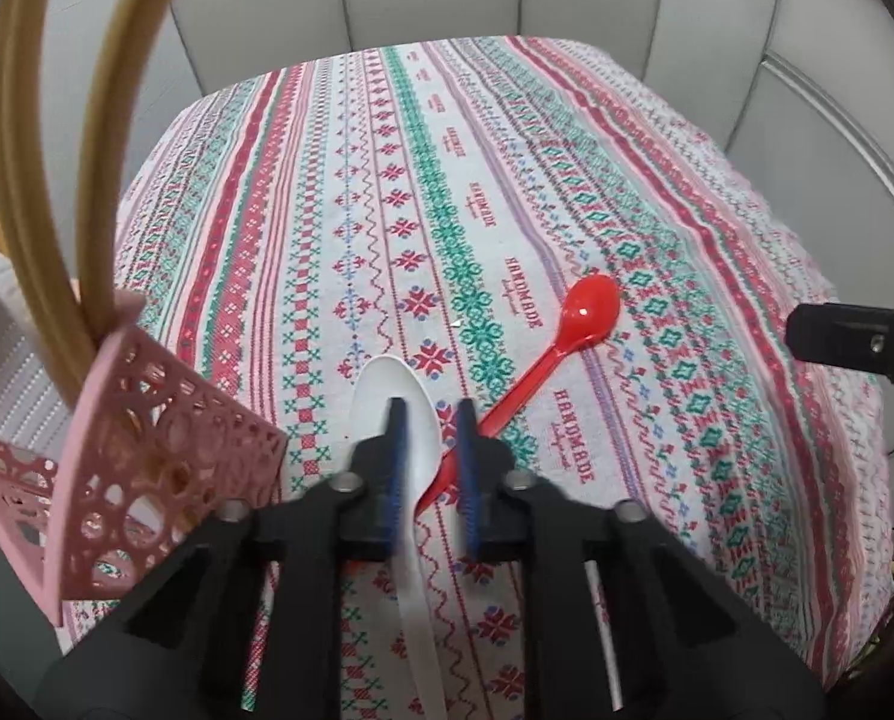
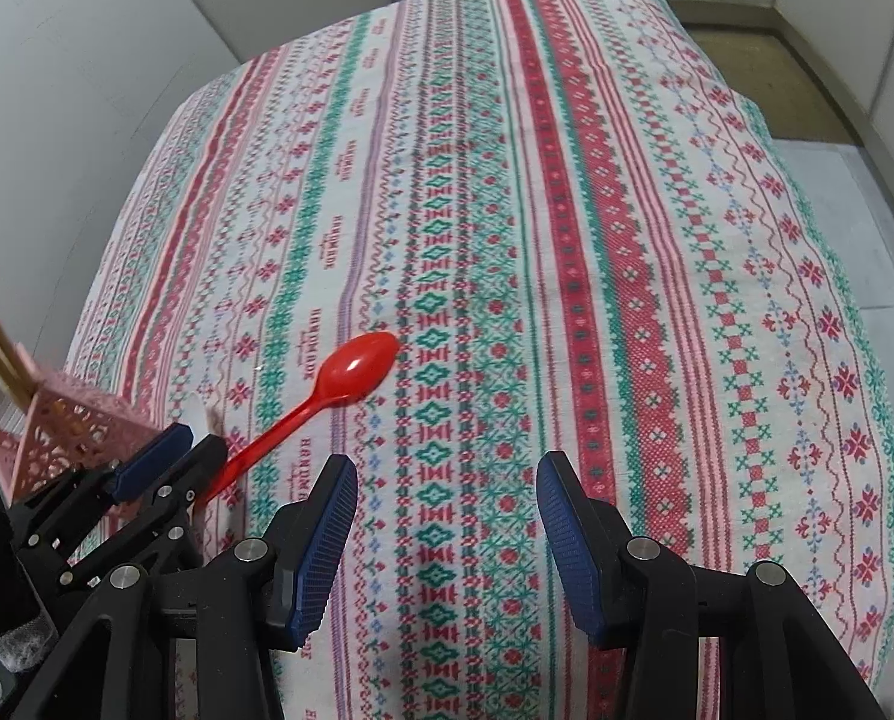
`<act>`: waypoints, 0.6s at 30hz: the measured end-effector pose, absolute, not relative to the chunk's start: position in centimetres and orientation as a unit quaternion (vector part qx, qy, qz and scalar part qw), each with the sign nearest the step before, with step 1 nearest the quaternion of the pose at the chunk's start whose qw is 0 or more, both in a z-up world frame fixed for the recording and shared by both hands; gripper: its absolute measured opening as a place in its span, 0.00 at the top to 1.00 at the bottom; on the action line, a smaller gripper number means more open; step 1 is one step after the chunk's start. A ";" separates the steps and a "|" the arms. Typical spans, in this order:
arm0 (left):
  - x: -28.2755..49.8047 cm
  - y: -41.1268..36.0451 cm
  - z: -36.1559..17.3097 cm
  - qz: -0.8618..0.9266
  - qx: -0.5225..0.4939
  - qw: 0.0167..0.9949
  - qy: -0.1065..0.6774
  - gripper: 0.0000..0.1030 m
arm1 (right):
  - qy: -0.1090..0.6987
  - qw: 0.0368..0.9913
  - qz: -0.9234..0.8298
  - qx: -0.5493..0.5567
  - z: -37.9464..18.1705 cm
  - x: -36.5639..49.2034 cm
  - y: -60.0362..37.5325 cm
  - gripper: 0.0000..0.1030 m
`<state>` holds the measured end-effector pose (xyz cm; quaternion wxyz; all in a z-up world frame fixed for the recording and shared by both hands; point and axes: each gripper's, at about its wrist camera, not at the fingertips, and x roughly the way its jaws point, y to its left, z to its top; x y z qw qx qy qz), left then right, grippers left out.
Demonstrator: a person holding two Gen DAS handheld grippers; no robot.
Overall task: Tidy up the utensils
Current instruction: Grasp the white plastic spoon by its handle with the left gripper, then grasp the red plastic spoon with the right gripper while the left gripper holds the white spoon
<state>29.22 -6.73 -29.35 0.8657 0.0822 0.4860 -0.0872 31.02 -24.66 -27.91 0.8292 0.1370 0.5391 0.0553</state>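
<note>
A white plastic spoon (image 1: 387,402) lies on the patterned tablecloth, its handle running back between the fingers of my left gripper (image 1: 430,414). The jaws stand a narrow gap apart around the handle, and I cannot see whether the pads press it. A red plastic spoon (image 1: 585,309) lies just right of it, bowl pointing away; it also shows in the right wrist view (image 2: 357,369). A pink perforated basket (image 1: 147,420) stands at the left, with tan handles (image 1: 45,180). My right gripper (image 2: 447,516) is open and empty above the cloth, right of the red spoon.
The table (image 2: 567,240) is covered by a striped red, green and white cloth and stands against grey padded walls. A white ribbed item (image 1: 3,360) sits behind the basket. The left gripper (image 2: 165,456) shows at the right wrist view's left. Floor lies beyond the right table edge.
</note>
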 end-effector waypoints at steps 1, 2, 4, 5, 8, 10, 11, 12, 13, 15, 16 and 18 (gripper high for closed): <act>29.2 -6.8 -29.4 -0.086 0.081 0.865 0.487 0.95 | 0.540 0.828 0.053 0.140 -28.0 31.1 -24.8 0.47; 29.2 -6.8 -29.4 -0.089 0.083 0.863 0.491 0.97 | 0.541 0.828 0.051 0.142 -28.1 31.2 -24.9 0.47; 29.1 -6.9 -29.2 -0.099 0.087 0.861 0.491 0.99 | 0.543 0.826 0.046 0.146 -28.4 31.4 -25.0 0.47; 29.0 -6.8 -28.9 -0.105 0.087 0.861 0.490 0.99 | 0.544 0.825 0.045 0.148 -28.5 31.5 -25.0 0.47; 28.6 -6.7 -27.9 -0.125 0.082 0.863 0.483 0.99 | 0.548 0.820 0.041 0.158 -28.9 31.8 -25.0 0.47; 28.3 -6.5 -27.2 -0.139 0.073 0.862 0.482 0.99 | 0.551 0.816 0.041 0.169 -29.1 32.1 -24.8 0.47; 28.0 -6.2 -26.7 -0.147 0.069 0.863 0.479 0.99 | 0.552 0.814 0.042 0.177 -29.3 32.3 -24.6 0.47; 27.9 -6.1 -26.3 -0.152 0.065 0.863 0.478 0.99 | 0.553 0.811 0.044 0.184 -29.4 32.5 -24.5 0.47; 27.7 -5.9 -26.0 -0.159 0.060 0.862 0.477 0.99 | 0.555 0.807 0.046 0.194 -29.6 32.7 -24.4 0.47; 27.2 -5.4 -25.1 -0.175 0.050 0.861 0.475 0.99 | 0.560 0.800 0.048 0.212 -30.1 33.1 -24.1 0.47; 26.9 -5.1 -24.7 -0.183 0.046 0.860 0.474 0.99 | 0.562 0.796 0.049 0.219 -30.3 33.3 -24.0 0.47; 26.4 -4.7 -23.9 -0.195 0.039 0.859 0.471 0.99 | 0.565 0.790 0.048 0.233 -30.7 33.9 -23.6 0.47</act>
